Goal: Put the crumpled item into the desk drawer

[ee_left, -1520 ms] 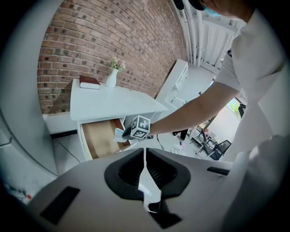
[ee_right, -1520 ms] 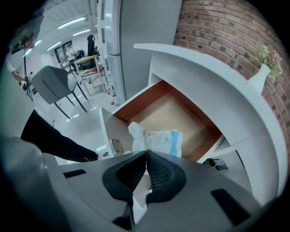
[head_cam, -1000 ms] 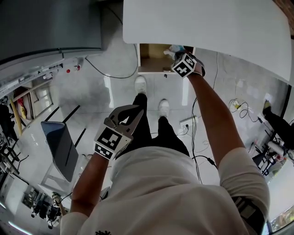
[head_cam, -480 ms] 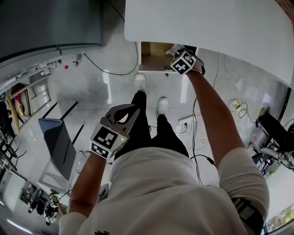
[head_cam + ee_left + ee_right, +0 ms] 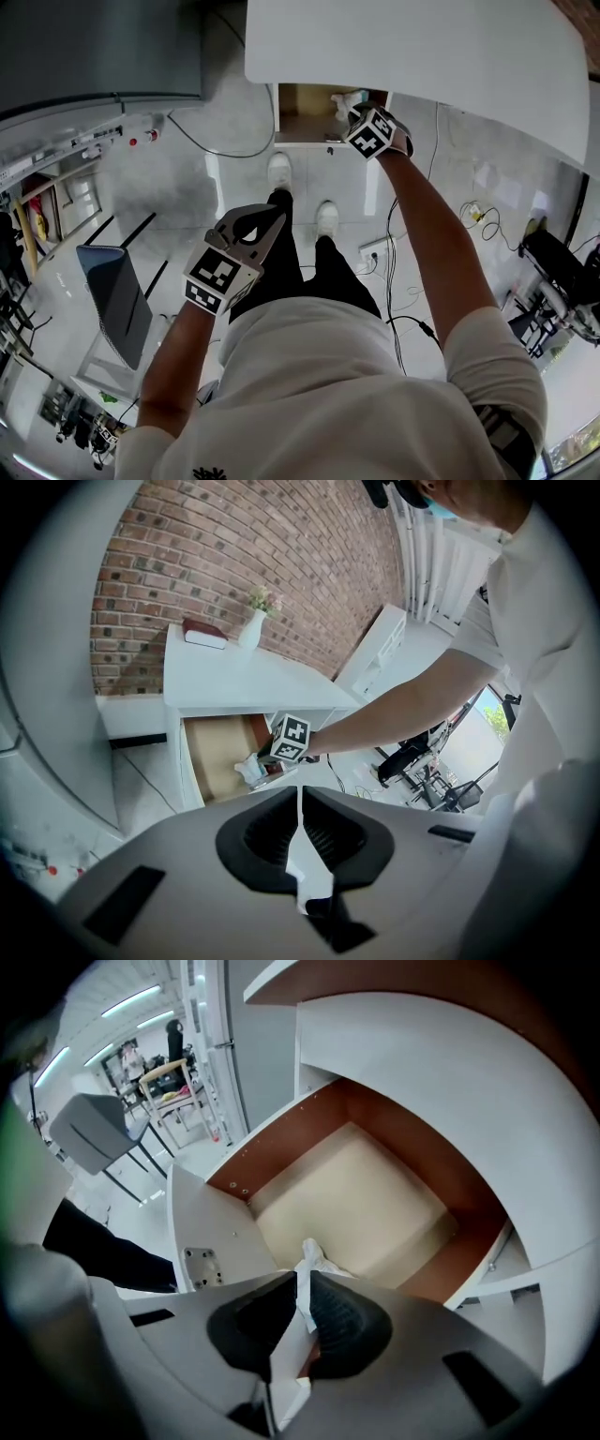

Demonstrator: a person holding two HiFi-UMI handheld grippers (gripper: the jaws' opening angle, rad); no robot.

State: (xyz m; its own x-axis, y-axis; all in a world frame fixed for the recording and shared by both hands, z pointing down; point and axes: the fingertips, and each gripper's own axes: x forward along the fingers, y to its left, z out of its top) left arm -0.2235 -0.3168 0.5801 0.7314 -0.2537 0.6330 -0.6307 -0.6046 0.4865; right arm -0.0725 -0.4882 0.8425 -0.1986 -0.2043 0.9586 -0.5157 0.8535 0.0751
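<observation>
The right hand-held gripper (image 5: 302, 1283) pinches a crumpled white paper (image 5: 309, 1258) just above the open desk drawer (image 5: 375, 1204) under the white tabletop (image 5: 422, 47). The left hand-held gripper (image 5: 300, 803), jaws together and empty, hangs well back from the drawer.

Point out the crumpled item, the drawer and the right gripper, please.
crumpled item (image 5: 310, 1252): right gripper view, its white tip above the jaws.
drawer (image 5: 366, 1194): right gripper view, its bare pale floor.
right gripper (image 5: 300, 1283): right gripper view, midway between its fingertips, which pinch the item.
</observation>
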